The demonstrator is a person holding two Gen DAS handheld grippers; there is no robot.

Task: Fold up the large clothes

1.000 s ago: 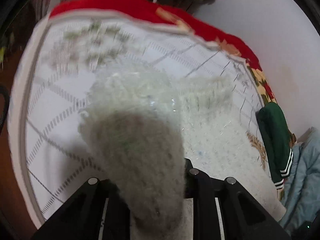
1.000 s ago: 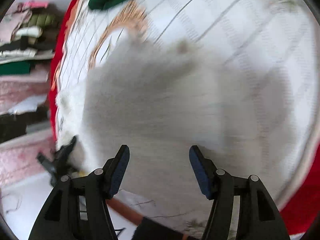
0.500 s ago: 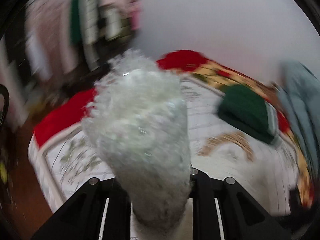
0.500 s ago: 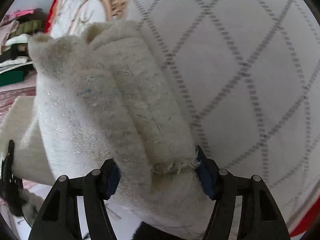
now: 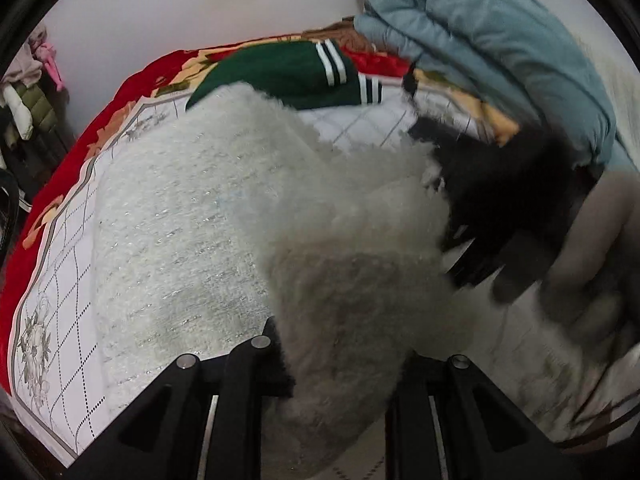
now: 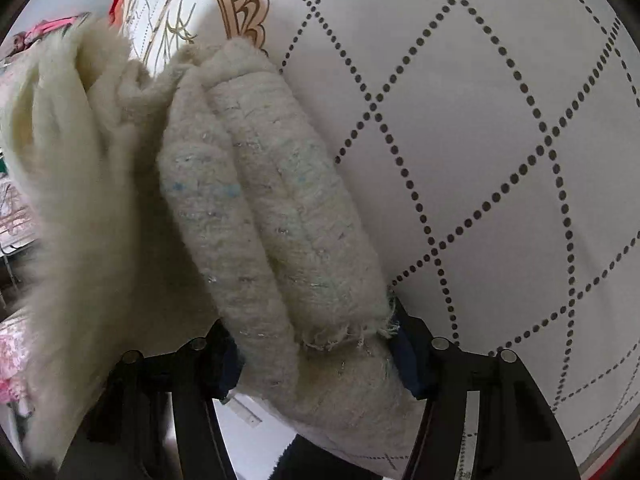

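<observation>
Between my right gripper's [image 6: 316, 360] jaws sits a bunched fold of the cream sweater [image 6: 260, 200], clamped. My left gripper [image 5: 340, 364] pinches another fold above the bed [image 5: 60, 280].

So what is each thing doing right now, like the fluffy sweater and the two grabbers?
Fluffy cream knit sweater: bunched, held at both ends.
Left gripper: shut on sweater.
Right gripper: shut on sweater.
Dark green striped garment: folded on bed.
Pale blue padded jacket: heaped, unfolded.

Cream fuzzy sweater [image 6: 276, 216]; white dotted-diamond bedspread [image 6: 500, 128]; green white-striped garment [image 5: 288, 72].
</observation>
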